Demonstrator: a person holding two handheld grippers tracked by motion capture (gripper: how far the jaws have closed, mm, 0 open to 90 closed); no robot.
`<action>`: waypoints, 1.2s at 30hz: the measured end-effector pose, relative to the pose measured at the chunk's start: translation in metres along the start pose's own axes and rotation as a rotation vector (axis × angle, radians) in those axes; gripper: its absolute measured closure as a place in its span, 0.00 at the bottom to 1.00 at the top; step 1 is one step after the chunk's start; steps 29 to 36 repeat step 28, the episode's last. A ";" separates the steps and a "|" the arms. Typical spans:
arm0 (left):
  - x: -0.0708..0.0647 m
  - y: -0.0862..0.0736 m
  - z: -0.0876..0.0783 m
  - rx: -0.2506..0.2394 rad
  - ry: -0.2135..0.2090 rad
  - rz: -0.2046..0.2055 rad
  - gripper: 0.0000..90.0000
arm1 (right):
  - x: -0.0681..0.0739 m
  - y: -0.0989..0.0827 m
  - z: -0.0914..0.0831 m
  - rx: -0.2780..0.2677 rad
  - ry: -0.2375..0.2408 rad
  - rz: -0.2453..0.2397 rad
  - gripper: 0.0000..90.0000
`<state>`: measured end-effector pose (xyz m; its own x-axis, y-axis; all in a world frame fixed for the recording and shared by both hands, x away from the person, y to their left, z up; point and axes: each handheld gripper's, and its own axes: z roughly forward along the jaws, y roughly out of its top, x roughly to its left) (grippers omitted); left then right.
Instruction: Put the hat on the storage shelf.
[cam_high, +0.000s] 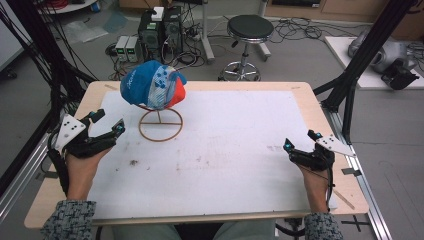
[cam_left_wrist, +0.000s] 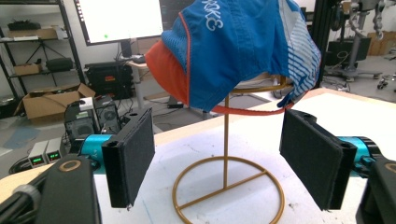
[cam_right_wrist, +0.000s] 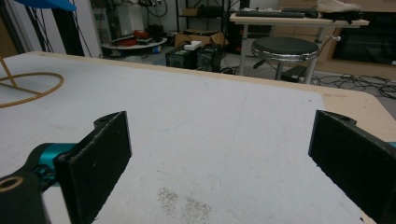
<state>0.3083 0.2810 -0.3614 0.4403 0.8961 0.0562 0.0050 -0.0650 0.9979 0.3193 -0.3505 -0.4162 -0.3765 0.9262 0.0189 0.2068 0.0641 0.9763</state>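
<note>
Blue-and-orange cap (cam_left_wrist: 243, 51) on gold wire stand (cam_left_wrist: 227, 186), just ahead of left gripper's (cam_high: 107, 122) spread jaws; right gripper (cam_high: 301, 145) well apart, jaws likewise spread.

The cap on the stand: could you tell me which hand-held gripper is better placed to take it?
Left: open, facing the cap; the right is across the table.
</note>
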 end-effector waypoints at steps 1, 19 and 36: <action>0.000 0.000 0.000 0.001 -0.002 0.000 0.29 | 0.000 0.000 0.000 0.000 0.001 0.001 0.05; -0.005 -0.007 0.003 0.024 -0.008 0.025 0.29 | 0.000 0.000 -0.002 -0.003 0.002 0.007 0.05; -0.004 -0.008 0.002 0.026 -0.002 0.020 0.29 | 0.000 0.000 -0.002 -0.003 0.002 0.004 0.05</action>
